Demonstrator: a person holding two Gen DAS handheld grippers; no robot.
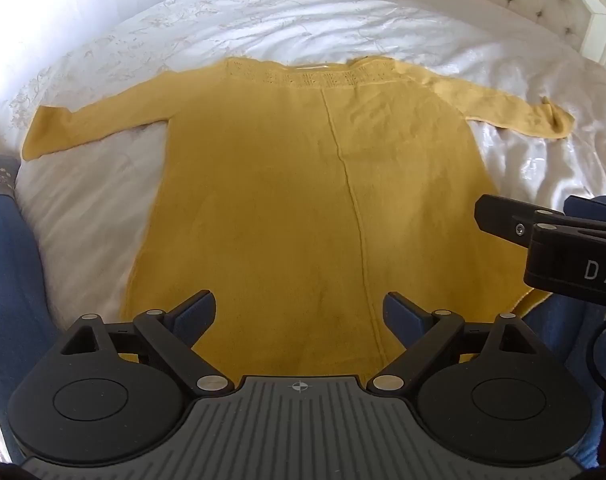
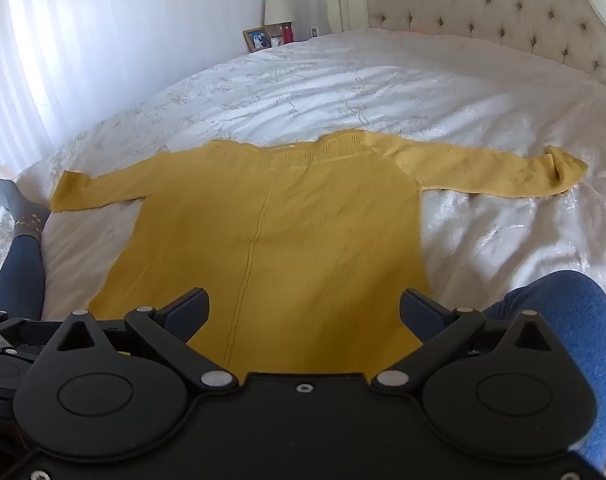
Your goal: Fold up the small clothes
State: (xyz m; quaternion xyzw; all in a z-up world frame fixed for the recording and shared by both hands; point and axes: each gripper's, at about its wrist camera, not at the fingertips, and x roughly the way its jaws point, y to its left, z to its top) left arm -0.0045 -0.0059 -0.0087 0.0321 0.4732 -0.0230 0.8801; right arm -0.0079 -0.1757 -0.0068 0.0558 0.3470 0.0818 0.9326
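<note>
Yellow knit sweater [image 1: 287, 200] lies flat on the white bedspread [image 1: 303, 28], straight ahead of both grippers, hem nearest them, neckline at the far end, a seam running down its middle. Both sleeves spread out sideways; the right cuff [image 1: 557, 120] is folded over on itself. Left gripper [image 1: 299, 312] hovers over the hem with jaws wide apart, nothing between them. Right gripper [image 2: 305, 312] just to its right, also spread wide and empty. Person's legs in blue flank the sweater. Lamp [image 2: 278, 9] and picture frame [image 2: 257, 39] far ahead-left beside the tufted headboard [image 2: 503, 4]. No containers seen.
</note>
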